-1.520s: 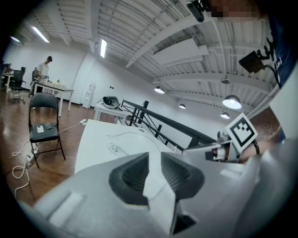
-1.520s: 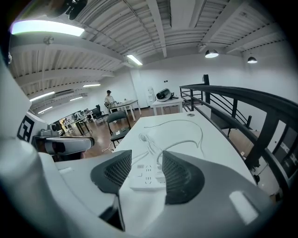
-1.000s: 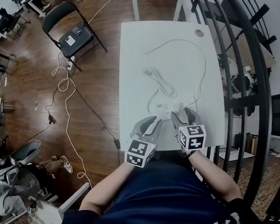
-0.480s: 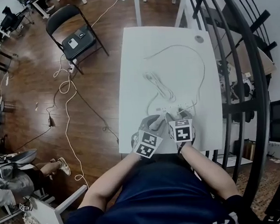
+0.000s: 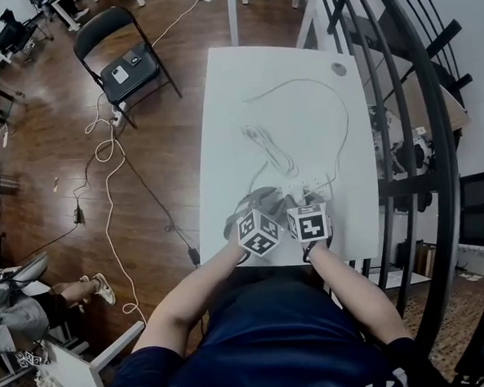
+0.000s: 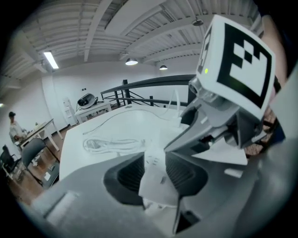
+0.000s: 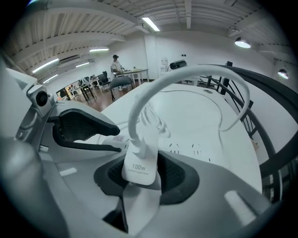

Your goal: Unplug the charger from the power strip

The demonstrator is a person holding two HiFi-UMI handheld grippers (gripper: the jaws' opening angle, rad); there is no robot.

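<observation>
A white power strip lies on the white table near its front edge. The white charger is plugged into it, and its cable arcs up and away over the table. My right gripper is closing on the charger, with both pads against its sides. My left gripper is opening and straddles the near end of the power strip, which lies between the jaws. In the head view the left gripper and right gripper sit side by side and hide the charger.
A coiled white cable lies mid-table, and a long cable loops toward the far end. A black railing runs along the table's right side. Left of the table are a folding chair and floor cables.
Both grippers have come down and forward onto the power strip, and their marker cubes now sit close together. The left gripper has rolled as it came down.
</observation>
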